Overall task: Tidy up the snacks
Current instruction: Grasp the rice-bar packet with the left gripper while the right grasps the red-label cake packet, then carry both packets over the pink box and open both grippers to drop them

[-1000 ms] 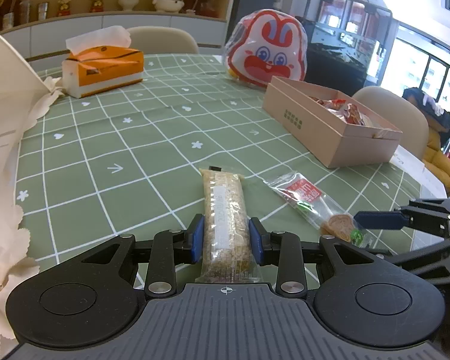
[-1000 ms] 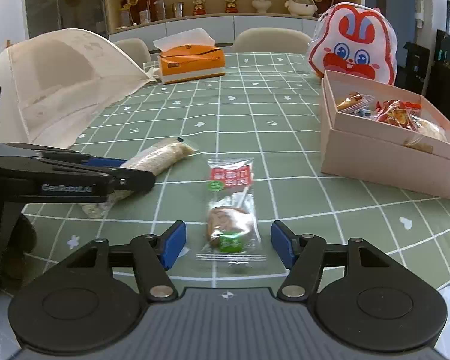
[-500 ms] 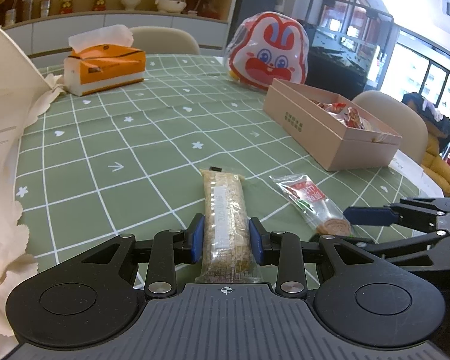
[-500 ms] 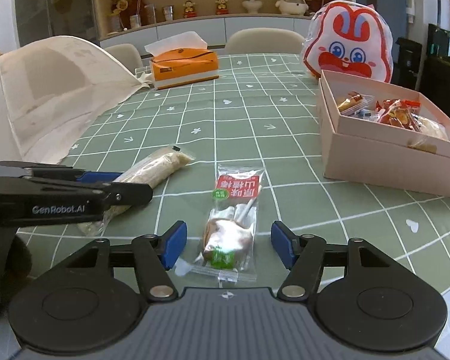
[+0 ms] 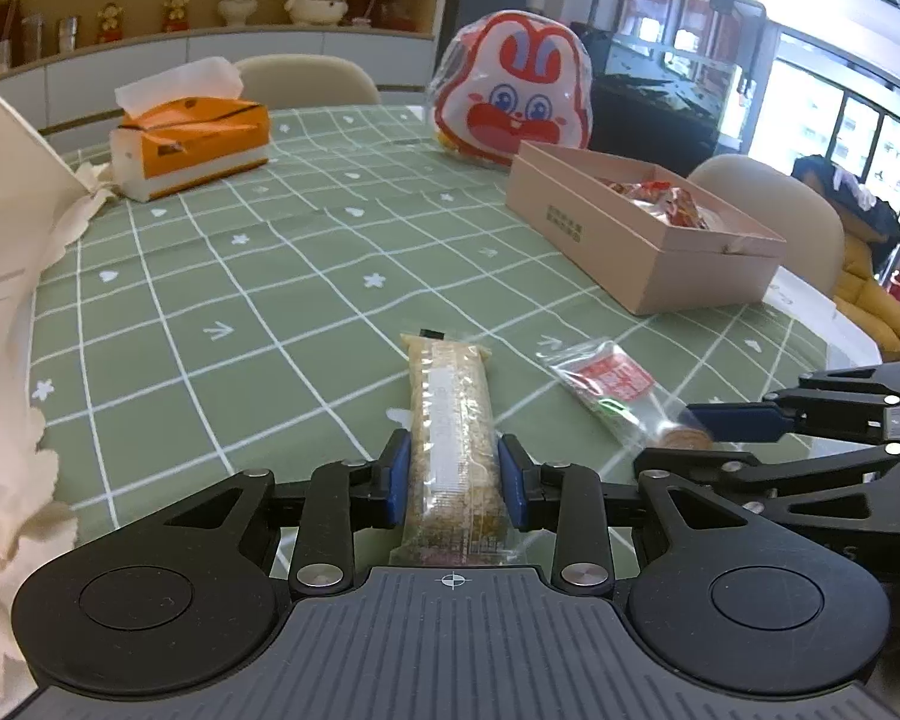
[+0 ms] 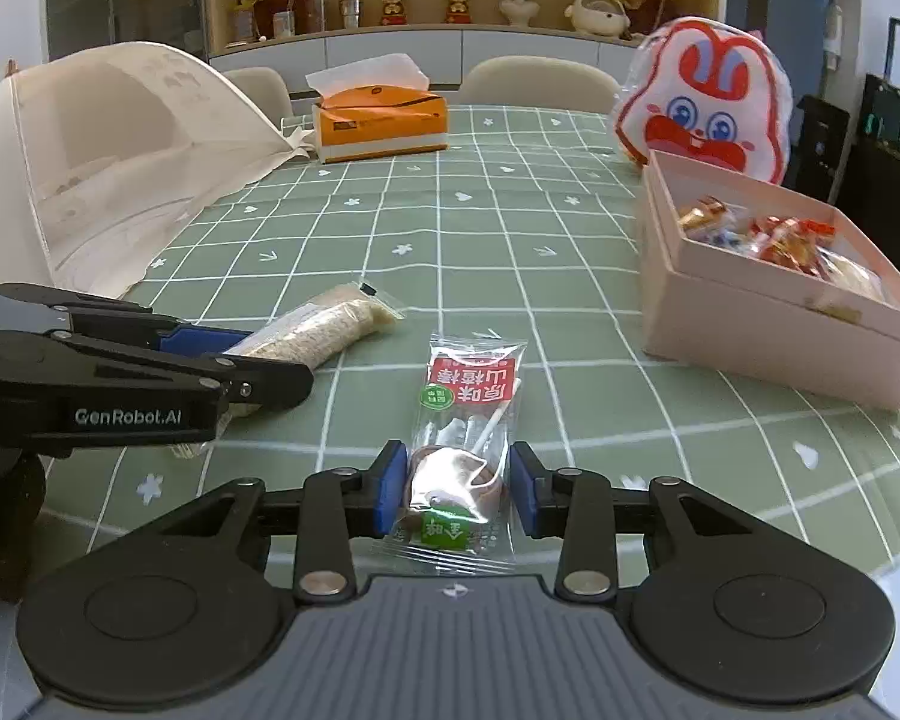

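Observation:
My left gripper (image 5: 453,476) is shut on a long beige grain bar (image 5: 452,438) in clear wrap, which also shows in the right wrist view (image 6: 324,333). My right gripper (image 6: 455,489) is shut on a clear lollipop packet with a red label (image 6: 465,438); the packet also shows in the left wrist view (image 5: 615,390). Both snacks sit low over the green checked tablecloth (image 6: 510,264). A pink cardboard box (image 6: 774,312) with several wrapped snacks inside stands at the right, also in the left wrist view (image 5: 636,228).
A red and white rabbit-face bag (image 6: 705,99) stands behind the box. An orange tissue box (image 6: 378,120) sits at the far side. A white mesh food cover (image 6: 114,156) fills the left. Chairs ring the table; its edge lies at the right (image 5: 834,324).
My right gripper's jaws have closed from wide open onto the lollipop packet. My left gripper stays shut on the grain bar; both views have lifted and shifted slightly.

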Demonstrator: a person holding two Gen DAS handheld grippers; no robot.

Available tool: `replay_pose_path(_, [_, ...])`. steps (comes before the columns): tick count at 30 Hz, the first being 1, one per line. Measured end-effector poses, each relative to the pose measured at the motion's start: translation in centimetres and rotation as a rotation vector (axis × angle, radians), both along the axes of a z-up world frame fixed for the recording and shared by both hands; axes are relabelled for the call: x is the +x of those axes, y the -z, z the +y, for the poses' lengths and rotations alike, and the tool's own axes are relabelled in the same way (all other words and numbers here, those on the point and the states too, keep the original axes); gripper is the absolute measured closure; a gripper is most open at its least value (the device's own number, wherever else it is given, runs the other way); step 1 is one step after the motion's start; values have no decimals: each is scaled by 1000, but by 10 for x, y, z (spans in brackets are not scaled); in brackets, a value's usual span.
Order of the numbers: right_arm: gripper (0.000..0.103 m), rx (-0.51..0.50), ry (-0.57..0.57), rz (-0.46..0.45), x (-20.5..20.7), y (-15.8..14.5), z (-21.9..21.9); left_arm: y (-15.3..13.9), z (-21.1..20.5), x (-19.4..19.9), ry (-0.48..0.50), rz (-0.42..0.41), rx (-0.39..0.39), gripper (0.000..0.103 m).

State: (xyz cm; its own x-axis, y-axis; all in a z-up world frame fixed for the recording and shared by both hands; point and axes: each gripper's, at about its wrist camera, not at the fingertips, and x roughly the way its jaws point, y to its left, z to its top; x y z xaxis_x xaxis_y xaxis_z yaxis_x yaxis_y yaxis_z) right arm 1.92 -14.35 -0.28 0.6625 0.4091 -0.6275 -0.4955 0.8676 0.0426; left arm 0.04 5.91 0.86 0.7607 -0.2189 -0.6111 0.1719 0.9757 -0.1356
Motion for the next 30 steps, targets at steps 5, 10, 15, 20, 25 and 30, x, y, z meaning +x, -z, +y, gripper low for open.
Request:
replay_pose_path(5, [67, 23, 35, 16, -8, -7, -33, -3, -22, -12, 67, 16, -7, 68])
replay_pose_path(10, [67, 27, 77, -4, -16, -16, -68, -5, -45, -24, 112, 30, -23, 68])
replay_pose_path(15, [67, 67, 108, -40, -21, -34, -107, -23, -64, -34, 136, 12, -72, 69])
replay_pose_path(20, [67, 128, 154, -227, -15, -109, -155, -102, -88, -19, 122, -202, -99, 94])
replay_pose_path(25, [67, 193, 228, -314, 35, -177, -196, -159, -129, 34, 126, -353, -116, 93])
replay_pose_path(30, [67, 197, 266, -211, 77, -148, -215, -140, -137, 70, 133, -227, -56, 93])
